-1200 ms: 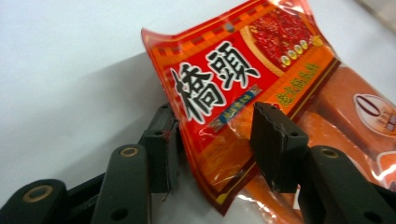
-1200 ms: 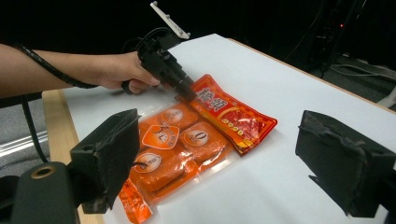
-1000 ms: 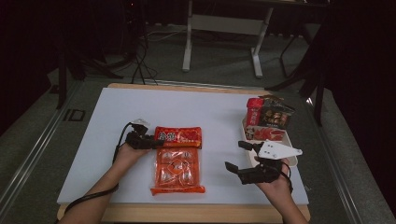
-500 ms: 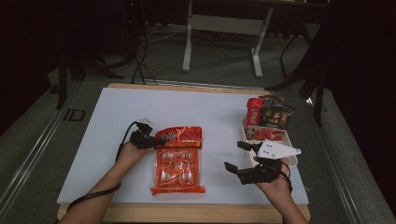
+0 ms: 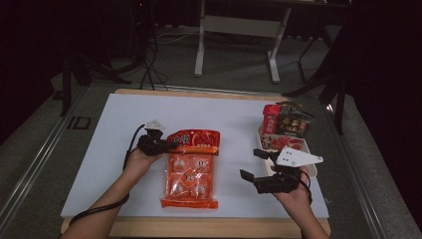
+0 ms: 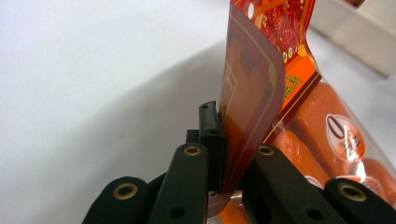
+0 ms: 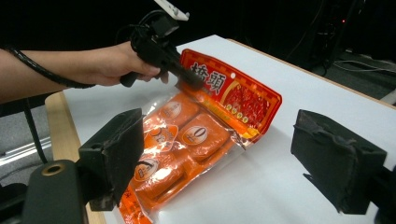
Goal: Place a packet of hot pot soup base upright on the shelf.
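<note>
An orange and red sausage packet (image 5: 189, 167) lies lengthwise near the table's front middle. My left gripper (image 5: 171, 144) is shut on the packet's red header flap (image 6: 247, 88), which bends upward off the white tabletop (image 5: 229, 119). In the right gripper view the same packet (image 7: 196, 140) lies with its header lifted, and the left gripper (image 7: 189, 77) pinches its top left corner. My right gripper (image 5: 254, 164) hovers open to the right of the packet, with nothing between its black pads (image 7: 116, 149).
A white tray (image 5: 311, 167) at the right edge holds red and dark snack packets (image 5: 286, 122), just behind my right hand. Table legs and cables stand on the dark floor beyond the far edge.
The left gripper has lifted the packet's header flap, tilting it up and slightly rightward. The right gripper has hardly moved.
</note>
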Demonstrator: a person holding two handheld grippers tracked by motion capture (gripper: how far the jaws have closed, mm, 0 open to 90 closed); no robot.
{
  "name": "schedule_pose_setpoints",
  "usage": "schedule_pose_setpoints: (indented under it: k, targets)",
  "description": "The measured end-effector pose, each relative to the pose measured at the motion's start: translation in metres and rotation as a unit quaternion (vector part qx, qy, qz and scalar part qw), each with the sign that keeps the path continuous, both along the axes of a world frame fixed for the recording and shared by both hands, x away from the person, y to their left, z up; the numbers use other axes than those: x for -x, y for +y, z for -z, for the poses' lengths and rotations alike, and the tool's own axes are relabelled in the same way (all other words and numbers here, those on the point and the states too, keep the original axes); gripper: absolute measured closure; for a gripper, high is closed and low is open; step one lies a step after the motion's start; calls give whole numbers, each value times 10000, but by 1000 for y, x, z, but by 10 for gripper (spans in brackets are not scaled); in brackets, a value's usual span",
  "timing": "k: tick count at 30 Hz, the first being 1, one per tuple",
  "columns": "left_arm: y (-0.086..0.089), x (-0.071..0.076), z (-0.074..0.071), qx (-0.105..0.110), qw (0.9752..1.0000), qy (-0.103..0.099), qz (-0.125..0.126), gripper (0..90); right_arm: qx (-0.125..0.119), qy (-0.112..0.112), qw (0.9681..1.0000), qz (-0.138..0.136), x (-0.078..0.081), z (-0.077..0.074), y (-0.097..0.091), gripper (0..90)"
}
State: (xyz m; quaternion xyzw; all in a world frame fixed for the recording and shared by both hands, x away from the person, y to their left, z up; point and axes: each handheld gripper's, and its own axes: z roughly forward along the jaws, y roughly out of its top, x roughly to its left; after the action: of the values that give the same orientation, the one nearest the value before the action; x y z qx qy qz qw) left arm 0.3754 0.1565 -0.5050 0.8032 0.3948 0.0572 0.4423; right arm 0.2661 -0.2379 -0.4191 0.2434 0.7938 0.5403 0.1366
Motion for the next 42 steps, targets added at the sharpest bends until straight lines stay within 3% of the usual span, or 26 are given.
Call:
schedule_pose_setpoints:
  k: [7, 12, 15, 19, 26, 37, 42]
  targets:
    - [-2, 6, -20, 109, 9998, -107, 137, 893, 70, -13, 9999, 106, 0, 0, 0, 172]
    - [-7, 14, -36, 218, 9988, -315, 290, 893, 71, -27, 9999, 141, 0, -1, -1, 186]
    - [-11, 19, -46, 311, 9974, -465, 450, 893, 8, -41, 9998, 169, -1, -2, -2, 185]
    - [-13, 23, -53, 427, 9960, -524, 590, 893, -46, -12, 9997, 255, -4, -3, -3, 186]
    - [-13, 36, -63, 528, 9929, -710, 793, 893, 38, -54, 9990, 438, -13, -6, 4, 185]
    - [-9, 62, -75, 746, 9866, -981, 1073, 894, 107, 332, 9990, 292, -37, 10, 29, 190]
    - [-10, 74, -80, 740, 9844, -1099, 1154, 894, 93, 566, 9983, -55, -42, 22, 42, 225]
